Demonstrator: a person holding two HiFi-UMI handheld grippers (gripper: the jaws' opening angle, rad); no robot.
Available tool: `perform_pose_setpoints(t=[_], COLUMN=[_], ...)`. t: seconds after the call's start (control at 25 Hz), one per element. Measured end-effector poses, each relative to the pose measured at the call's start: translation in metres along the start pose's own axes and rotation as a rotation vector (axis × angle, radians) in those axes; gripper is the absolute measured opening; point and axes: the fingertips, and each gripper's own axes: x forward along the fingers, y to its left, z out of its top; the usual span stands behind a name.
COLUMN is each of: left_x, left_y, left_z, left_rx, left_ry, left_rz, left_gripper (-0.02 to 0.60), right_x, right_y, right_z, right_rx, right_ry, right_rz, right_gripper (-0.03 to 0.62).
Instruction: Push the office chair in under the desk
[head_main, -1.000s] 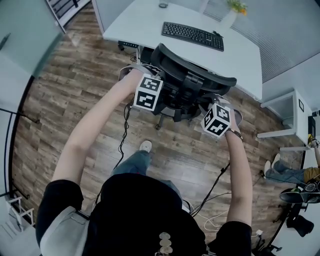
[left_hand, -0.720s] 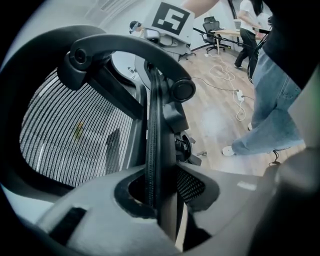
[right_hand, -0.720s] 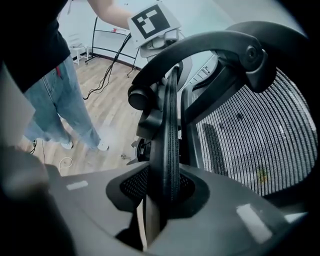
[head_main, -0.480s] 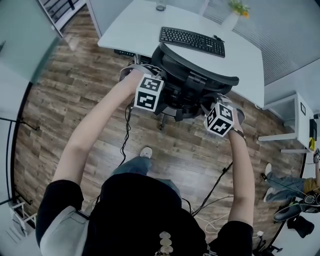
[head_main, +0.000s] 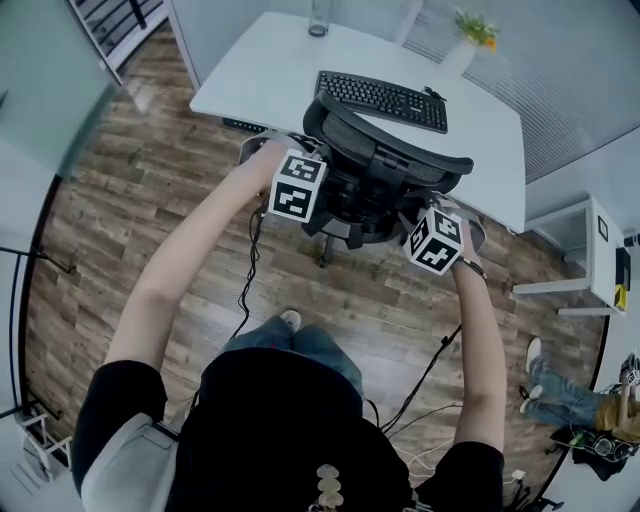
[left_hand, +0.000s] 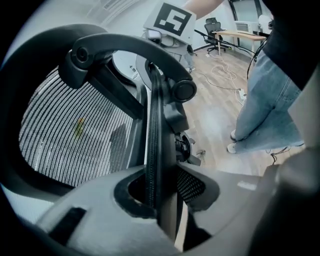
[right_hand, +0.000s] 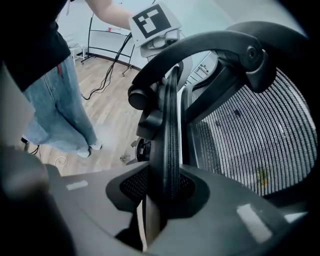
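Note:
The black mesh office chair (head_main: 385, 160) stands at the front edge of the white desk (head_main: 270, 70), its backrest toward me. My left gripper (head_main: 316, 192) is shut on the backrest's left edge. My right gripper (head_main: 412, 226) is shut on its right edge. In the left gripper view the backrest rim (left_hand: 156, 135) runs straight between the jaws of the left gripper (left_hand: 157, 192). In the right gripper view the rim (right_hand: 170, 125) is clamped the same way by the right gripper (right_hand: 165, 192). The chair's seat and base are mostly hidden under the backrest.
On the desk lie a black keyboard (head_main: 382, 98), a glass (head_main: 318, 18) and a small potted plant (head_main: 468, 25). Cables (head_main: 245, 290) trail over the wooden floor. A white side cabinet (head_main: 570, 255) stands at the right, and another person's legs (head_main: 555, 400) show near it.
Chair and both grippers have moved forward toward the desk, so the backrest top now sits close to the keyboard. I have stepped forward too. Both grips are unchanged.

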Motion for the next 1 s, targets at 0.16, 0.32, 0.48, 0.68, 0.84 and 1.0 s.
perform_pose_setpoints(t=[0.16, 0.32, 0.48, 0.68, 0.84, 1.0], left_x=[0.008, 0.009, 0.010, 0.013, 0.016, 0.014], left_y=[0.015, 0.014, 0.014, 0.020, 0.027, 0.026], left_z=[0.000, -0.001, -0.002, -0.005, -0.005, -0.005], left_rx=[-0.004, -0.013, -0.024, -0.035, -0.044, -0.045], left_ry=[0.007, 0.013, 0.022, 0.029, 0.030, 0.033], left_rz=[-0.001, 0.002, 0.005, 0.014, 0.007, 0.006], left_gripper=[0.110, 0.110, 0.112, 0.112, 0.112, 0.114], right_x=[0.006, 0.008, 0.010, 0.014, 0.017, 0.015], right_y=[-0.016, -0.016, -0.018, -0.025, -0.033, -0.032], right_z=[-0.007, -0.008, -0.008, -0.010, -0.012, -0.012], right_rx=[-0.002, -0.011, -0.020, -0.028, -0.029, -0.031], right_ry=[-0.003, -0.007, -0.010, -0.013, -0.013, -0.013], right_rz=[0.007, 0.008, 0.007, 0.008, 0.018, 0.016], right_gripper=[0.097, 0.097, 0.098, 0.098, 0.100, 0.100])
